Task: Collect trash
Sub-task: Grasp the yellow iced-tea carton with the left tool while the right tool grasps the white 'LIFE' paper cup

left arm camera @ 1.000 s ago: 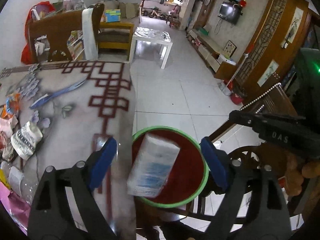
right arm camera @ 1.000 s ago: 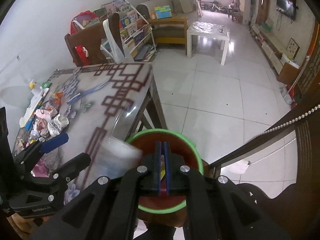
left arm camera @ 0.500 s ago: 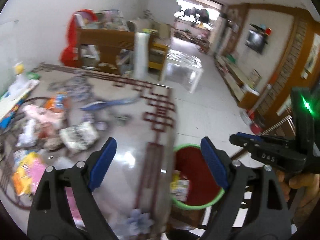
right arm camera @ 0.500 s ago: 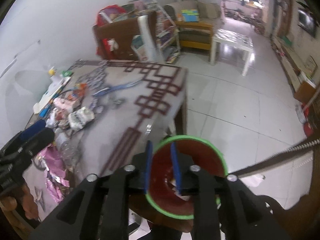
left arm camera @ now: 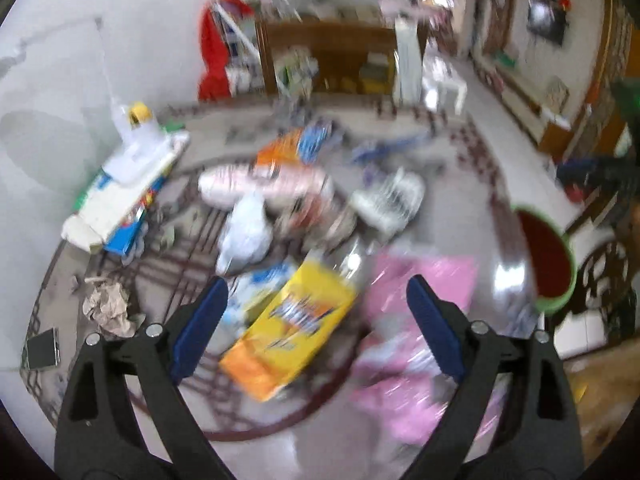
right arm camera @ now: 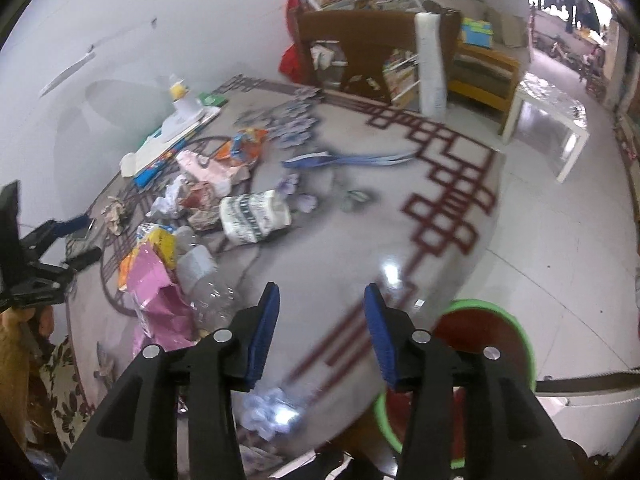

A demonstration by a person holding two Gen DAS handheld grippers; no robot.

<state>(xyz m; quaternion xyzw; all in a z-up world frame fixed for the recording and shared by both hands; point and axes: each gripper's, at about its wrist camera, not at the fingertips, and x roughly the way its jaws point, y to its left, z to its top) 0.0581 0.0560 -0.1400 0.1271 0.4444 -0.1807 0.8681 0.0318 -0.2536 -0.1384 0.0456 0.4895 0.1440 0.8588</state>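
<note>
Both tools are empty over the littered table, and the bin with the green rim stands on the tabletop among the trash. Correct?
Not quite. The bin sits off the table's edge, lower down beside it, as the right wrist view shows. Both the left tool and right tool are indeed empty.

A heap of trash lies on the patterned table (right arm camera: 400, 240), all on the side away from the bin (right arm camera: 516, 344), a red bin with a green rim standing just off the table's edge. Nearest the bin are a crumpled pink bag (left arm camera: 420, 304) and a yellow packet (left arm camera: 296, 320); behind them, a crushed white cup (right arm camera: 254, 218), an orange wrapper (right arm camera: 244, 144) and crumpled paper (left arm camera: 108, 308).
</note>
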